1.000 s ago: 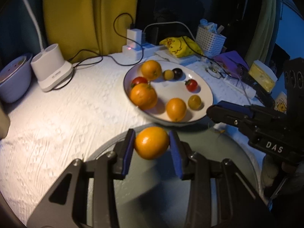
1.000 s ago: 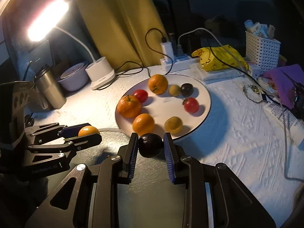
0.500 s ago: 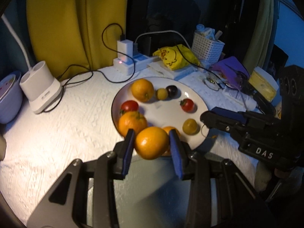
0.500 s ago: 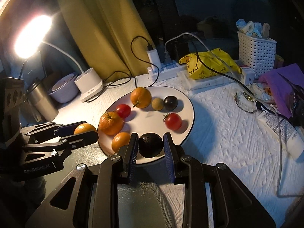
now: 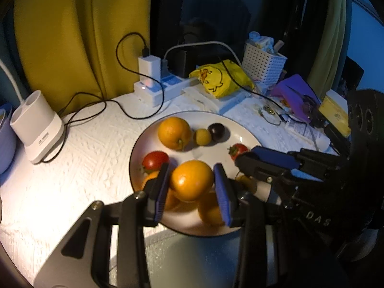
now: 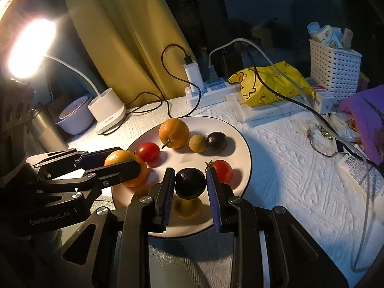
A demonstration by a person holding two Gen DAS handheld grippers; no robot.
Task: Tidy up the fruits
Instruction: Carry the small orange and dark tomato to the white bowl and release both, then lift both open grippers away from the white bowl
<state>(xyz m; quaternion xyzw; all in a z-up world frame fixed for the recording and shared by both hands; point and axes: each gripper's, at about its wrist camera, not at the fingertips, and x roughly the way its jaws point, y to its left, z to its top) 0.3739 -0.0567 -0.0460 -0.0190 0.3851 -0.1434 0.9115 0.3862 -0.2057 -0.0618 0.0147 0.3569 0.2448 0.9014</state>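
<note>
My left gripper (image 5: 192, 182) is shut on an orange (image 5: 190, 180) and holds it over the near left part of the white plate (image 5: 249, 136). My right gripper (image 6: 190, 183) is shut on a dark round fruit (image 6: 190, 183) over the plate's (image 6: 242, 148) near side. The plate holds another orange (image 6: 173, 133), red tomatoes (image 6: 148, 152), a small yellow fruit (image 6: 197, 143) and a dark plum (image 6: 216, 142). The left gripper also shows in the right wrist view (image 6: 120, 163) with its orange (image 6: 117, 157).
A lamp base (image 6: 108, 110), a power strip with cables (image 6: 204, 88), a yellow duck bag (image 6: 268, 84), a white basket (image 6: 333, 64), a purple item (image 6: 364, 110) and a bowl (image 6: 74, 115) ring the plate. A grey round mat (image 5: 199, 259) lies in front.
Both grippers moved forward from the grey mat to over the plate, each still holding its fruit.
</note>
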